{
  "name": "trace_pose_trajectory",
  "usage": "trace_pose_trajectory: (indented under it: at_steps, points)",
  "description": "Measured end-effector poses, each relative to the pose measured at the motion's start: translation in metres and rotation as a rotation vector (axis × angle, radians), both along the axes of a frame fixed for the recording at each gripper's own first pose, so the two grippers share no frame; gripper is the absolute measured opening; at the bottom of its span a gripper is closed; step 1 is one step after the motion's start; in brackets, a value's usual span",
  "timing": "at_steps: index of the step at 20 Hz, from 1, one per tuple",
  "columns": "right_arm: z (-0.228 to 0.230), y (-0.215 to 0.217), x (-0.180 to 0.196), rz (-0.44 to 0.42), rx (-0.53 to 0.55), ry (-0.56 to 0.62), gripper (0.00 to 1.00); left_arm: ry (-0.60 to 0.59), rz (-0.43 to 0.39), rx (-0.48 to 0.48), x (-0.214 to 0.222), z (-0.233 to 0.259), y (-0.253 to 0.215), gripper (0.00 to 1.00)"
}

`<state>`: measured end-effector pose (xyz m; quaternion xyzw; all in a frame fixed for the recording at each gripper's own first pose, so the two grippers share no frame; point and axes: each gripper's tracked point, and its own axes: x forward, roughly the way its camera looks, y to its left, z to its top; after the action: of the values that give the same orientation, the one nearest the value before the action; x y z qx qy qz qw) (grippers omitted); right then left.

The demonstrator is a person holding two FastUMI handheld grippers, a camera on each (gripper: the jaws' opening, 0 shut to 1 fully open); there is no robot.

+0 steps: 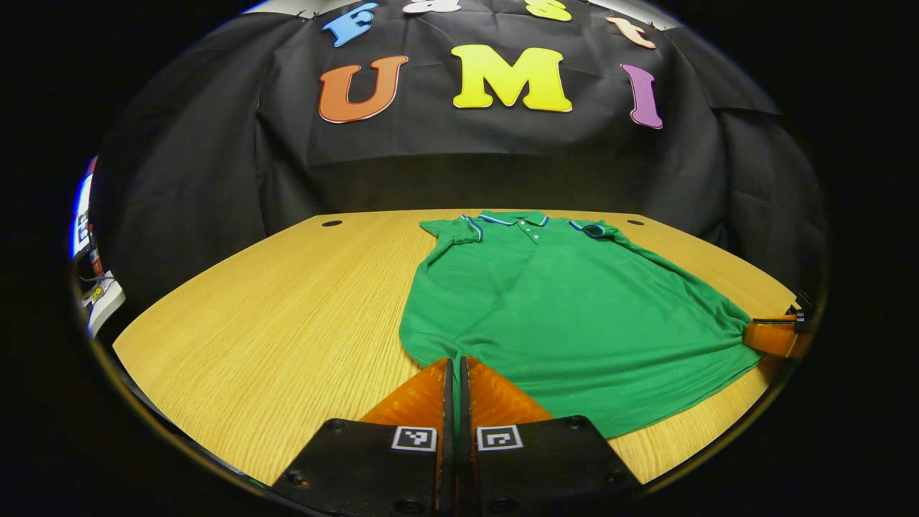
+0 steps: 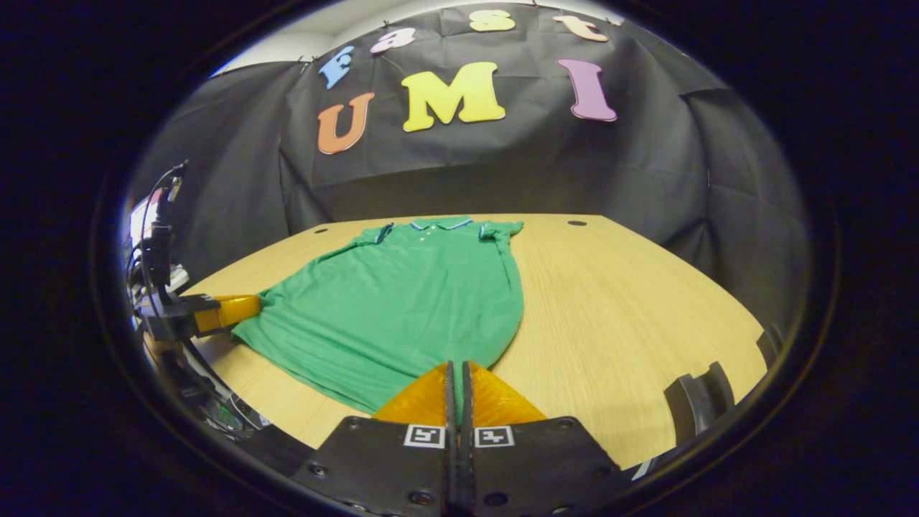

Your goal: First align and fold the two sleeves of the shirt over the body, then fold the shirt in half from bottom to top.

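A green polo shirt [image 1: 567,309] lies flat on the wooden table [image 1: 287,316], collar at the far end and both short sleeves folded in over the body. In the left gripper view my left gripper [image 1: 455,366] is shut on the shirt's near-left hem corner, with cloth pinched between the fingers. My right gripper [image 1: 772,336] appears at the far right, holding the other hem corner. In the right gripper view the shirt [image 2: 402,301] runs away from my right gripper [image 2: 455,370], which is shut on its hem. My left gripper [image 2: 226,312] grips the corner at the left.
Round cable holes [image 1: 332,223] sit near the table's far corners. Black cloth walls the back and sides. Some equipment [image 1: 100,298] stands off the table's left edge. A black curved bracket [image 2: 696,398] sits by the near-right table edge [image 2: 718,359].
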<state>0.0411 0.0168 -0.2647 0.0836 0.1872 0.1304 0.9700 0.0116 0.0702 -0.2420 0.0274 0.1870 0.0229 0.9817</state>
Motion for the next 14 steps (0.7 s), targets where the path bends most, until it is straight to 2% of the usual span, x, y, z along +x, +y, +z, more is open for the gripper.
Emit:
trace_pose_trajectory:
  at_steps: [7, 14]
  points:
    - [0.068, -0.008, 0.022, -0.027, -0.039, -0.121, 0.0, -0.102, -0.03, -0.001, 0.027, 0.058, -0.009, 0.08]
    - [0.129, -0.006, 0.087, -0.057, -0.058, -0.198, 0.0, -0.198, -0.068, -0.017, 0.092, 0.122, -0.02, 0.07]
